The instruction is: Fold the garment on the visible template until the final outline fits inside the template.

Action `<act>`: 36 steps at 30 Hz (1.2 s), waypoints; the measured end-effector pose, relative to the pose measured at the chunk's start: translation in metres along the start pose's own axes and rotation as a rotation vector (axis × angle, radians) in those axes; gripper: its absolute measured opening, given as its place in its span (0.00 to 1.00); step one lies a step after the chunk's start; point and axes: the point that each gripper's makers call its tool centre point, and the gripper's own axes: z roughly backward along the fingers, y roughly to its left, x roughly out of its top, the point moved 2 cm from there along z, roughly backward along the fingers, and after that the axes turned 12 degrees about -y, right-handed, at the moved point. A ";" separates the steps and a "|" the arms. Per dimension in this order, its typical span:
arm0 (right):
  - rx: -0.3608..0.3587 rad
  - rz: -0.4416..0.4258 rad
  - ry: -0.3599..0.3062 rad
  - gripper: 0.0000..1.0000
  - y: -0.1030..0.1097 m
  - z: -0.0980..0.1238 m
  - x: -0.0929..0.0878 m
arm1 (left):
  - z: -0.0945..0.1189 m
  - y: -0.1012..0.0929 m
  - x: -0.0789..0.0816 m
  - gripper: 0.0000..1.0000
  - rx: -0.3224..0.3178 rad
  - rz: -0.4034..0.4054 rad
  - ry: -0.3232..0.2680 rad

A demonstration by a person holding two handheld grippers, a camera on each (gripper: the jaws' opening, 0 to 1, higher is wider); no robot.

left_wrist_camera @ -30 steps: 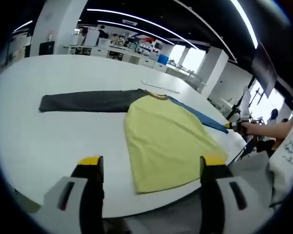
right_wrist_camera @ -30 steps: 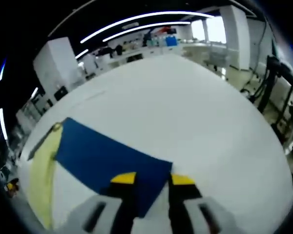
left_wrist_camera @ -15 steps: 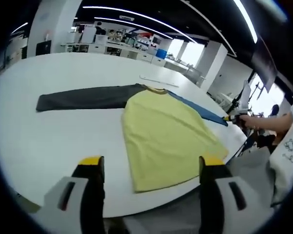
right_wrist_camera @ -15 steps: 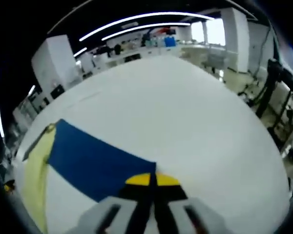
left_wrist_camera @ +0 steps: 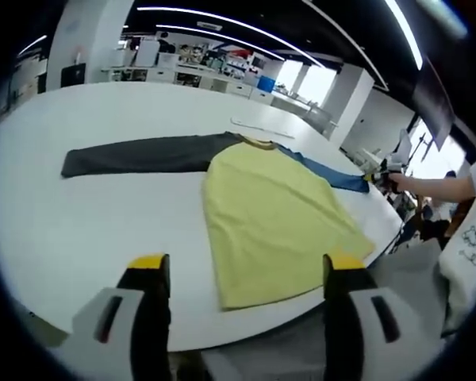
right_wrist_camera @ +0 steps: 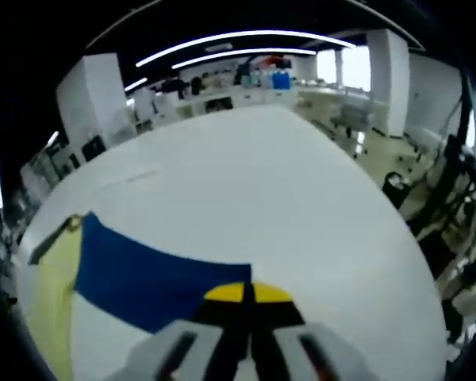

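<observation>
A yellow-bodied shirt with one dark grey sleeve and one blue sleeve (left_wrist_camera: 274, 214) lay flat on the round white table (left_wrist_camera: 79, 222). The left gripper (left_wrist_camera: 246, 274) hung near the table's edge with its jaws spread wide, holding nothing. The right gripper (right_wrist_camera: 247, 295) had its yellow-tipped jaws pinched together on the blue sleeve's (right_wrist_camera: 147, 274) cuff end.
</observation>
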 end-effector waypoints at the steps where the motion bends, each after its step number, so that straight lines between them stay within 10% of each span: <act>1: 0.000 0.004 0.002 0.00 -0.001 0.000 0.000 | 0.000 0.000 0.000 0.76 0.000 0.001 0.000; 19: 0.100 -0.130 -0.026 0.00 0.043 0.026 0.023 | -0.002 -0.001 0.005 0.74 -0.013 0.002 -0.045; 36: 0.406 -0.170 -0.017 0.00 0.205 0.062 0.054 | -0.001 -0.012 0.014 0.74 -0.071 -0.094 -0.091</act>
